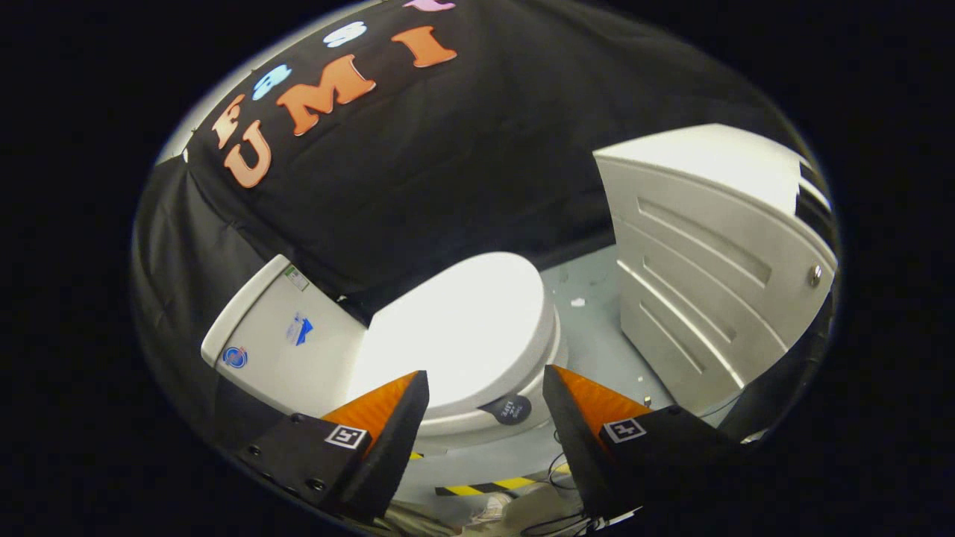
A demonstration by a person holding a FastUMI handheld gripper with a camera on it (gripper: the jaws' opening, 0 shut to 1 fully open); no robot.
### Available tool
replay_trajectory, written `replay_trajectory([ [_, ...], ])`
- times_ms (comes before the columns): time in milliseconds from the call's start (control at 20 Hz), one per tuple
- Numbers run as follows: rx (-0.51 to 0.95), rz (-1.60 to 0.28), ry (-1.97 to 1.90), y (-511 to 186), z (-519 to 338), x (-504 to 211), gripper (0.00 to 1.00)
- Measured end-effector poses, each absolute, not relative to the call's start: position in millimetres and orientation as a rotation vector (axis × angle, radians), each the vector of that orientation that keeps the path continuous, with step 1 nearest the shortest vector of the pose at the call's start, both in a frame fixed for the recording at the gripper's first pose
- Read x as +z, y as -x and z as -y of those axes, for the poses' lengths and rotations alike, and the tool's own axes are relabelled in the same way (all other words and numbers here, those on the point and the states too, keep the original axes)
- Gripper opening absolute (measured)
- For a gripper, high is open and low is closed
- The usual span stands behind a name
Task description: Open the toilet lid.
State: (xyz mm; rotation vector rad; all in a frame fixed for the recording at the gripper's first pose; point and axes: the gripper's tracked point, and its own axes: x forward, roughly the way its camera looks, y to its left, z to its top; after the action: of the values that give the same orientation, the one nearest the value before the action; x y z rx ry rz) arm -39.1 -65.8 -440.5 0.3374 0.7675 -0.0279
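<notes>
A white toilet stands ahead of me, its lid (462, 328) lying flat and shut over the seat. Behind the lid rises the white tank (276, 343) with small stickers on its side. A round dark tag (511, 409) sits on the near rim of the seat, between my fingers. My gripper (485, 406) hovers above the lid's near edge, open, with a wide gap between its orange and black fingers (388, 418). Nothing is held and neither finger touches the lid.
A white cabinet (709, 253) with grooved drawer fronts and a metal knob stands just to the right of the toilet. Pale floor (589, 328) shows between them. Yellow-black tape (485, 488) and cables lie on the floor below my fingers.
</notes>
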Motion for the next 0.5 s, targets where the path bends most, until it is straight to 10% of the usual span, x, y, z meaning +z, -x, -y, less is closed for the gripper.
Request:
replay_trajectory([
  [500,-0.099,-0.935,-0.647,64,87,-530,0.97],
])
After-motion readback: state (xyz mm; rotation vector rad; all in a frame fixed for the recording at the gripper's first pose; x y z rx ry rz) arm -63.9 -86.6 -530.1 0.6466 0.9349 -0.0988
